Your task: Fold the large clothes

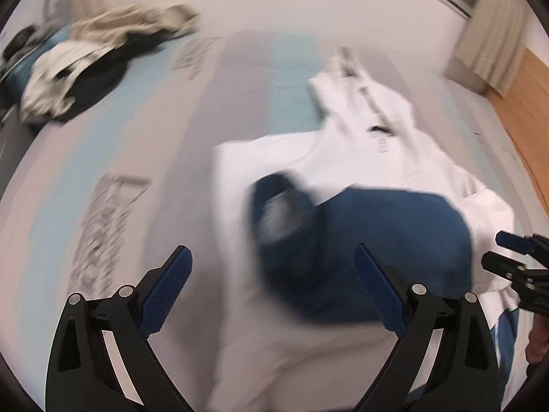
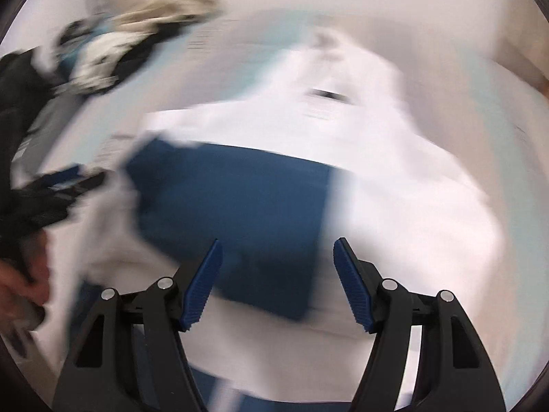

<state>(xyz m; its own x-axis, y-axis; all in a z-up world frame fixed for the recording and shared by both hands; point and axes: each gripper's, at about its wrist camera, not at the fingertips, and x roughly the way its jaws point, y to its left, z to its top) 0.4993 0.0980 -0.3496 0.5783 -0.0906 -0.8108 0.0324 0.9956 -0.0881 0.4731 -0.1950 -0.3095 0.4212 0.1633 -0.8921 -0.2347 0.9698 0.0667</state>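
While both of my tools hang over the bed [image 1: 130, 110], the white hooded garment [image 1: 360, 130] lies spread across the pale sheet below me, its hood end pointing away toward the far side and its body reaching back under my jaws. A dark blue panel [image 1: 394, 226] of the same garment lies folded over its middle, and in the left wrist view a rounded dark blue cuff-like end [image 1: 281, 213] curls at the panel's left edge; blur keeps me from saying more about it.

My left gripper [image 1: 272, 292] stands wide open, its blue pads well apart, with nothing between them; the white cloth and the blue panel lie below the gap, and I cannot tell whether the pads touch the fabric. My right gripper [image 2: 278, 281] is also open, its blue pads spread apart above the near edge of the blue panel, holding nothing. From the left wrist view that right gripper shows at the far right edge, beside the garment's right side, with part of a hand [image 1: 537, 343] under it. From the right wrist view my left gripper appears at the left edge, blurred, beside the garment's left side.

Far off at the upper left of the bed sits a heap of other clothes [image 1: 85, 58], beige, white and black. A curtain [image 1: 494, 37] and a wooden floor [image 1: 528, 113] show at the right.
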